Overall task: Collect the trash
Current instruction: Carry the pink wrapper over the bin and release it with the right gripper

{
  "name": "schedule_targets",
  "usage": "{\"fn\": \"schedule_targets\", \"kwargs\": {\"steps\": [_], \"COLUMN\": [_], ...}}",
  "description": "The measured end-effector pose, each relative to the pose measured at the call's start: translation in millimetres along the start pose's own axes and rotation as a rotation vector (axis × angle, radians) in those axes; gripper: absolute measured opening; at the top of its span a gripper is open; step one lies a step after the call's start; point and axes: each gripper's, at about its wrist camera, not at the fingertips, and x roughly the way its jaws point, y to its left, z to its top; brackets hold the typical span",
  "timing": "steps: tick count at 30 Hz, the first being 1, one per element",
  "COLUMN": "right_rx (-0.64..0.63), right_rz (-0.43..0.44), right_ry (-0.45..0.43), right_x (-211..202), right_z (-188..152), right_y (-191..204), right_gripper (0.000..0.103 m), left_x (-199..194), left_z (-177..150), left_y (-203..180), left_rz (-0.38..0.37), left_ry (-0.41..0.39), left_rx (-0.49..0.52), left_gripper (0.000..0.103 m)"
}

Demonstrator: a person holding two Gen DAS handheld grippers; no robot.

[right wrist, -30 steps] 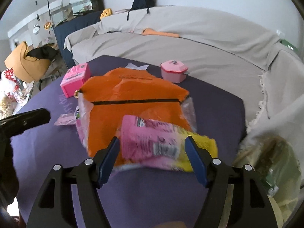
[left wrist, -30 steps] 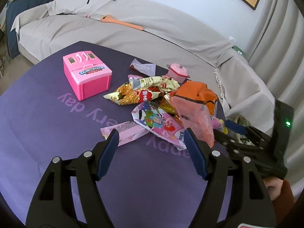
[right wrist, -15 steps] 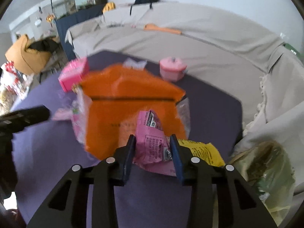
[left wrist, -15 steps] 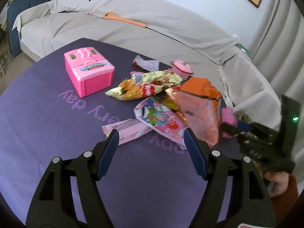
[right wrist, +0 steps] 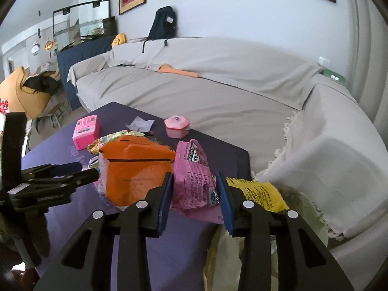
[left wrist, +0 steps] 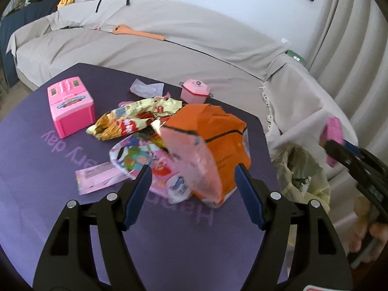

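Observation:
A heap of snack wrappers lies on the purple table (left wrist: 36, 169), with a big orange bag (left wrist: 218, 133) at its right end. My left gripper (left wrist: 192, 172) stands open just in front of the orange bag, with nothing between its fingers. My right gripper (right wrist: 194, 179) is shut on a pink and yellow snack wrapper (right wrist: 191, 181) and holds it clear of the table. In the left wrist view, the right gripper (left wrist: 339, 148) and its pink wrapper (left wrist: 333, 131) hang above a translucent yellowish trash bag (left wrist: 303, 169) beside the table's right edge.
A pink toy box (left wrist: 70, 106) and a small pink pot (left wrist: 195, 92) stand on the table behind the heap. A sofa under a grey cover (left wrist: 169, 55) curves round the back and right, with an orange spatula (left wrist: 138, 32) on it. A hand (left wrist: 373, 237) grips the right tool.
My right gripper closed on the pink and yellow wrapper, then lifted it up and off to the right, over the trash bag. My left gripper moved right, toward the orange bag.

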Motion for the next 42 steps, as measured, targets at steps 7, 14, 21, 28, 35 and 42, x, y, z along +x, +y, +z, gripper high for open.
{"fn": "schedule_targets", "kwargs": {"steps": [7, 14, 21, 28, 35, 42], "right_rx": [0.029, 0.038, 0.065, 0.089, 0.105, 0.139], "right_rz": [-0.013, -0.028, -0.024, -0.011, -0.053, -0.090], "right_ry": [-0.009, -0.011, -0.055, -0.131, -0.178, -0.183], "right_x": [-5.7, -9.6, -31.5, -72.2, -109.7, -126.2], "right_z": [-7.3, -14.0, -4.9, 5.1, -5.5, -23.3], "right_y": [-15.5, -25.3, -38.7, -56.7, -83.0, -117.2], "right_gripper": [0.035, 0.035, 0.035, 0.035, 0.035, 0.035], "left_x": [31.3, 44.0, -12.4, -74.3, -80.0, -48.8], "left_z": [3.3, -0.1, 36.7, 71.6, 66.5, 49.4], "left_y": [-21.3, -13.5, -6.4, -17.6, -70.2, -129.7], "left_rz": [0.118, 0.099, 0.062, 0.037, -0.046, -0.131], "left_ry": [0.026, 0.081, -0.037, -0.155, -0.137, -0.051], "left_rx": [0.059, 0.029, 0.029, 0.037, 0.116, 0.187], "left_gripper": [0.067, 0.019, 0.012, 0.012, 0.012, 0.012]}}
